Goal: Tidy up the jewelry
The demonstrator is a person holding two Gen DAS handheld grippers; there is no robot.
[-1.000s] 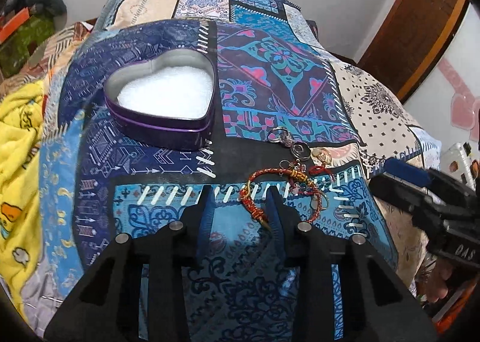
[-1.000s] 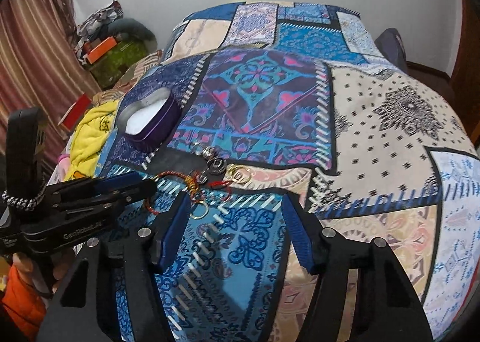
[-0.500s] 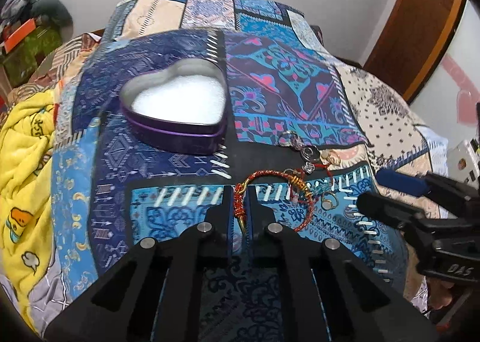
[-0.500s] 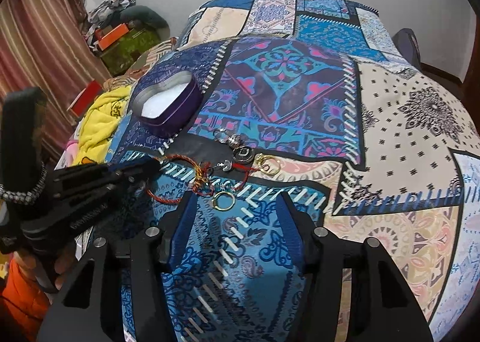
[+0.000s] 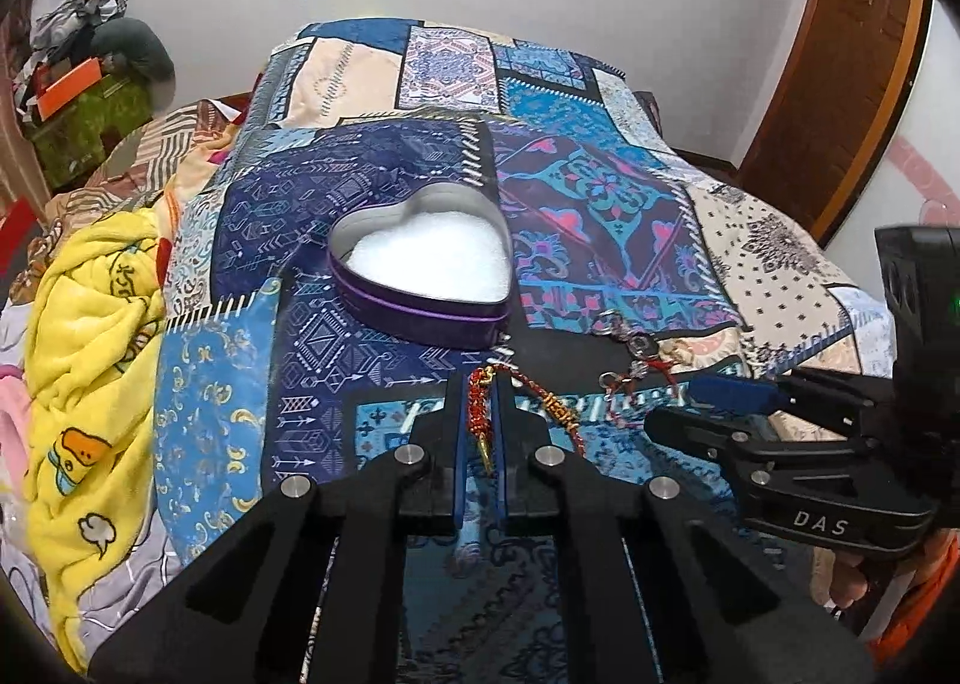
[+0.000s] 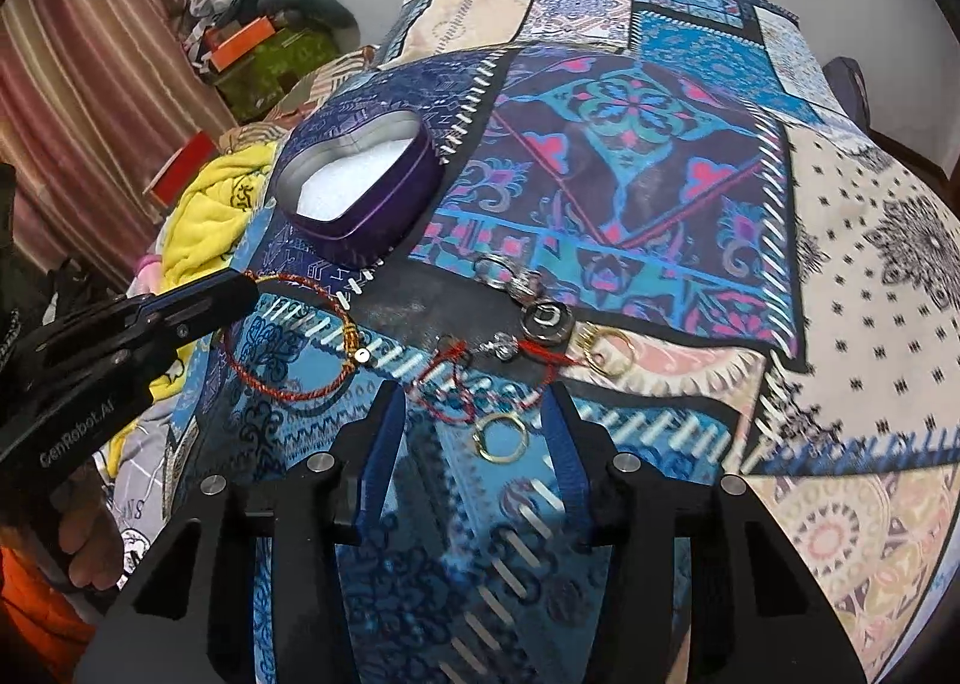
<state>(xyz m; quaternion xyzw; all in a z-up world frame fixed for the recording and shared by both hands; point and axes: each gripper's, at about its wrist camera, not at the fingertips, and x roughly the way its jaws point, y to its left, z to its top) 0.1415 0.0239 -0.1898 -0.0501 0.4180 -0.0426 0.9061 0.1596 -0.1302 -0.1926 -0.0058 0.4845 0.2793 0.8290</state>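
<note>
1. Left tool (image 5: 480,414): jaws, spread 1 s ago, are now pressed together, pinching the red beaded bracelet (image 5: 477,420) by one end; the rest of the loop trails to the right over the bed quilt (image 5: 372,324).
2. Meaning: grasp made; bracelet appears partly lifted, ready for transfer to the tin.
3. Right tool (image 6: 474,414): jaws spread, holding nothing; a gold ring (image 6: 501,438) and red thread (image 6: 456,384) lie on the quilt between them.
4. Heart-shaped purple tin (image 5: 420,312): open, no lid seen, white padding inside, no jewelry in it yet; sits just beyond the left tool.
5. Remaining pieces, incl. silver keyring cluster (image 6: 528,300), lie near the tin, on the quilt.
</note>
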